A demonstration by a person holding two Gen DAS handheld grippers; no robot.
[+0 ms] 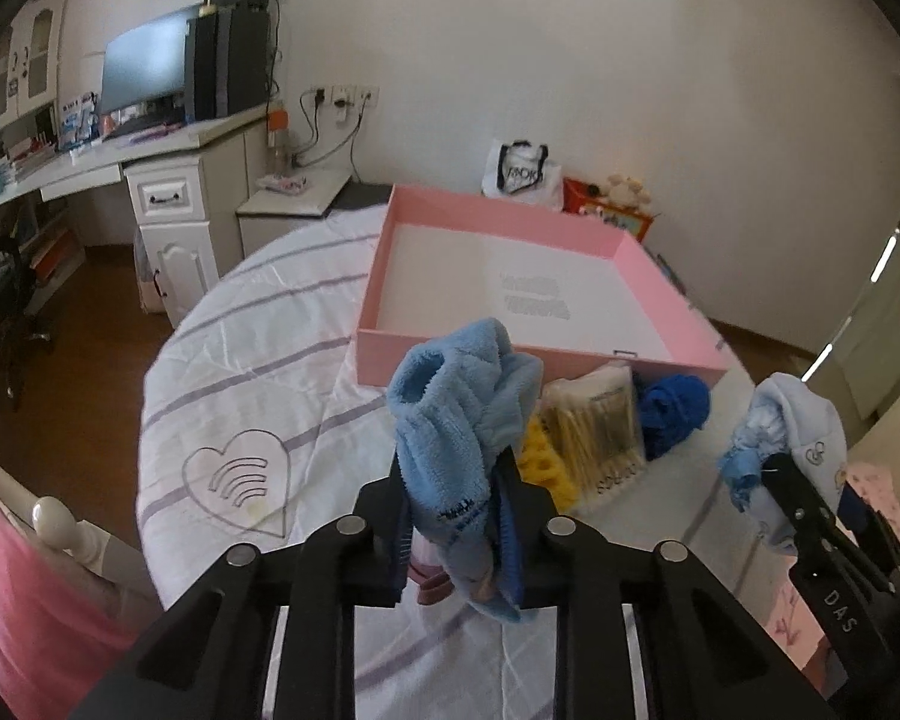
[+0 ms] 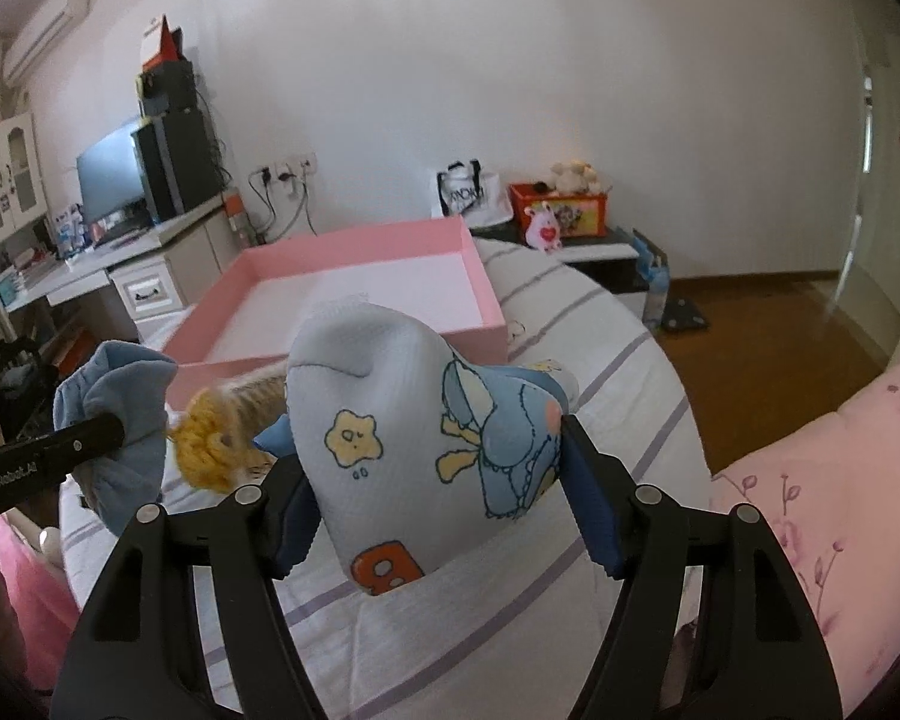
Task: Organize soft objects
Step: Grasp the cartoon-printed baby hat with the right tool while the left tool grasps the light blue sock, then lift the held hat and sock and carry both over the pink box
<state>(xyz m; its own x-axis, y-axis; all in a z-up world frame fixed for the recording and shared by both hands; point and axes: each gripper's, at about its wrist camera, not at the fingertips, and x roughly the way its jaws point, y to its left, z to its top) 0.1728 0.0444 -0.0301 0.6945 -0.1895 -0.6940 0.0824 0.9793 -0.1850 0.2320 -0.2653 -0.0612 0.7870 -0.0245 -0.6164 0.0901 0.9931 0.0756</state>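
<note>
My left gripper [image 1: 457, 474] is shut on a fluffy light blue cloth [image 1: 462, 408] and holds it above the bed, just short of the pink box [image 1: 540, 354]. My right gripper [image 2: 435, 468] is shut on a pale blue cartoon-print cloth [image 2: 414, 438]; it also shows in the left wrist view [image 1: 798, 426]. The left gripper and its cloth [image 2: 114, 414] show at the left of the right wrist view. The pink box [image 2: 354, 252] is open with a white floor. A yellow knitted piece [image 1: 543, 468], a clear packet [image 1: 600, 426] and a dark blue knitted item [image 1: 675, 414] lie before the box.
The bed has a white sheet with purple stripes [image 1: 258, 372]. A pink quilt [image 2: 828, 480] lies at the right. A desk with a monitor [image 1: 144, 69] stands at the left. A bedside cabinet with a red box [image 2: 561, 207] stands beyond the bed.
</note>
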